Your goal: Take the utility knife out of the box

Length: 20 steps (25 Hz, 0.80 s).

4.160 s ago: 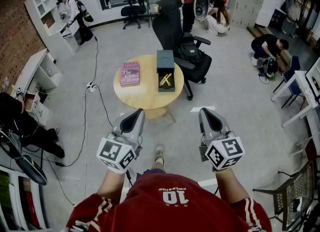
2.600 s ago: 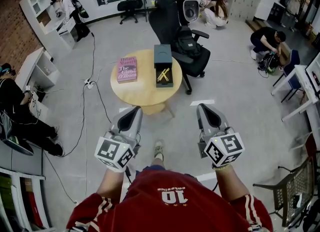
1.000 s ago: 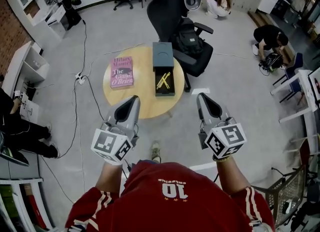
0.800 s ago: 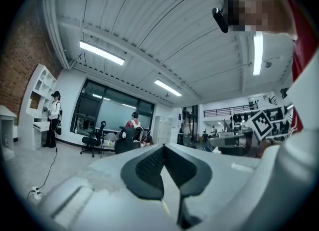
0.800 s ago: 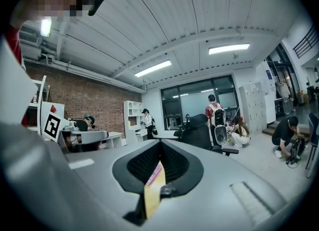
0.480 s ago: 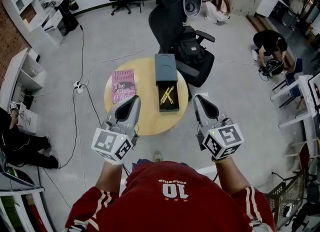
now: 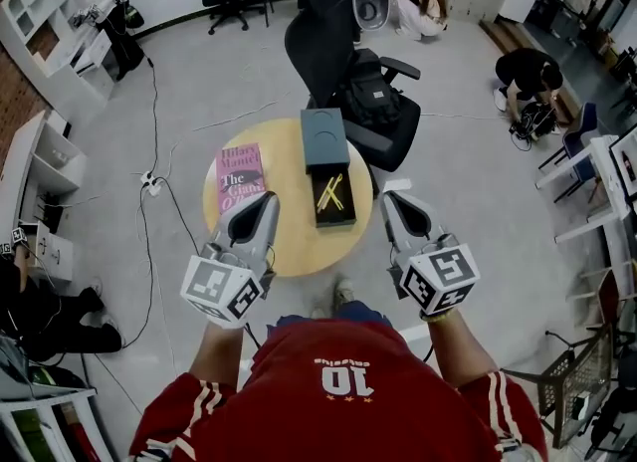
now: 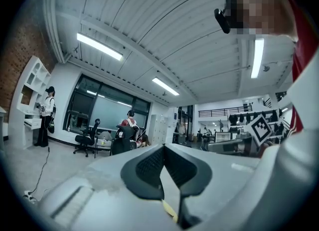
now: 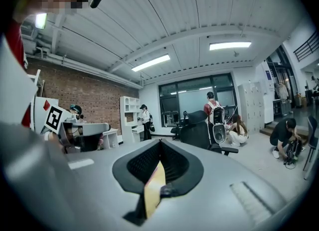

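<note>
A round wooden table holds a dark box whose drawer is slid out toward me, its lid part behind it. Yellow utility knife pieces lie crossed inside the drawer. In the head view my left gripper hovers over the table's near-left edge, and my right gripper is just off its right edge, level with the box. Both are shut and hold nothing. The left gripper view shows its jaws together, pointing level across the room. The right gripper looks the same.
A pink book lies on the table left of the box. A black office chair with a backpack stands right behind the table. Cables run over the floor at left. White shelves and several people are around the room.
I have walked up to the table: it has come nearer in the head view, and both grippers now reach over its near edge. Both stayed shut.
</note>
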### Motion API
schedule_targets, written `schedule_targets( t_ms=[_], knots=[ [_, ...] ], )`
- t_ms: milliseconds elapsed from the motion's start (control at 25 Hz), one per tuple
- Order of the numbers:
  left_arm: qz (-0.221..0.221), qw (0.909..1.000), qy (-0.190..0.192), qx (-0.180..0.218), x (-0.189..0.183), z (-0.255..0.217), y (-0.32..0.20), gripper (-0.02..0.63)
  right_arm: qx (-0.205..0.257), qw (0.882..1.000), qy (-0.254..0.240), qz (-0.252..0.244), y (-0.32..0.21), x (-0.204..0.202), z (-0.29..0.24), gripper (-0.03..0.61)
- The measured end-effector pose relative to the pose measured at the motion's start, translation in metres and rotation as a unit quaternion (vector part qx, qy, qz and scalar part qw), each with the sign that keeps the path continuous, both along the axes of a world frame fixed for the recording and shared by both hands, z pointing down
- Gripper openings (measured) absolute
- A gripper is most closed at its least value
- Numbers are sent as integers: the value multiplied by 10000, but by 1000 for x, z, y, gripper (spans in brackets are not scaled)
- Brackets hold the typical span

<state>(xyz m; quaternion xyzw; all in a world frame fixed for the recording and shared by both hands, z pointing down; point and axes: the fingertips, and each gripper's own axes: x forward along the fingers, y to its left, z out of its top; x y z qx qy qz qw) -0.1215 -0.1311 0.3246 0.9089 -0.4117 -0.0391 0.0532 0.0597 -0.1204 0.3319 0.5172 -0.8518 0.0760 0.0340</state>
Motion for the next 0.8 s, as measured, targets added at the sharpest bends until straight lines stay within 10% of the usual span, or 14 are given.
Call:
schedule_targets(
  t_ms=[800],
  knots=[
    [-52, 9999, -82, 42, -3, 5, -15, 3, -99, 9992, 275, -273, -40, -7, 35, 79]
  ],
)
